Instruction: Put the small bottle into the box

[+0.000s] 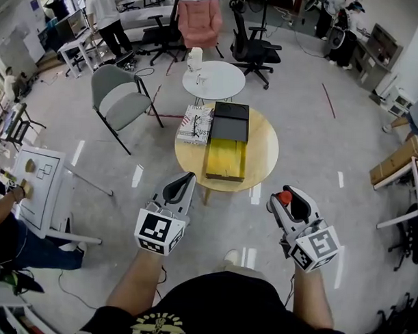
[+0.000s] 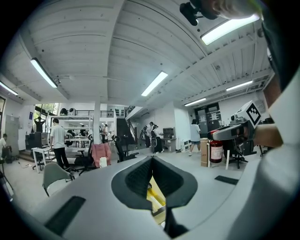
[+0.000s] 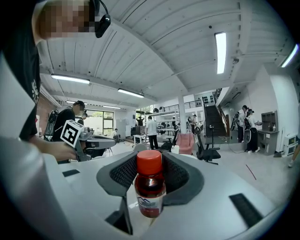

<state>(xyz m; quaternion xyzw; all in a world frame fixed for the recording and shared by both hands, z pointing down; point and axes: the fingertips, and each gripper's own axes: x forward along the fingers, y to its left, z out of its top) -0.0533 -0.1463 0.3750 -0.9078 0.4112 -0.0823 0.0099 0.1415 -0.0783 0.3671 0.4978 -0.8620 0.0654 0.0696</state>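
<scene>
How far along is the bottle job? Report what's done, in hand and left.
Done: the small bottle is picked up, clamped between the fingers of the right gripper. In hand: it is held over the floor, short of the round table. Left: lower it into the open box and release. The left gripper is shut, empty.

grey floor (image 1: 221, 218) is lying open up to the round wooden table (image 1: 264, 152); a black flat lid (image 1: 230, 122) and printed white carton (image 1: 195, 123) are crowding behind the open-topped yellow box (image 1: 226, 159).
</scene>
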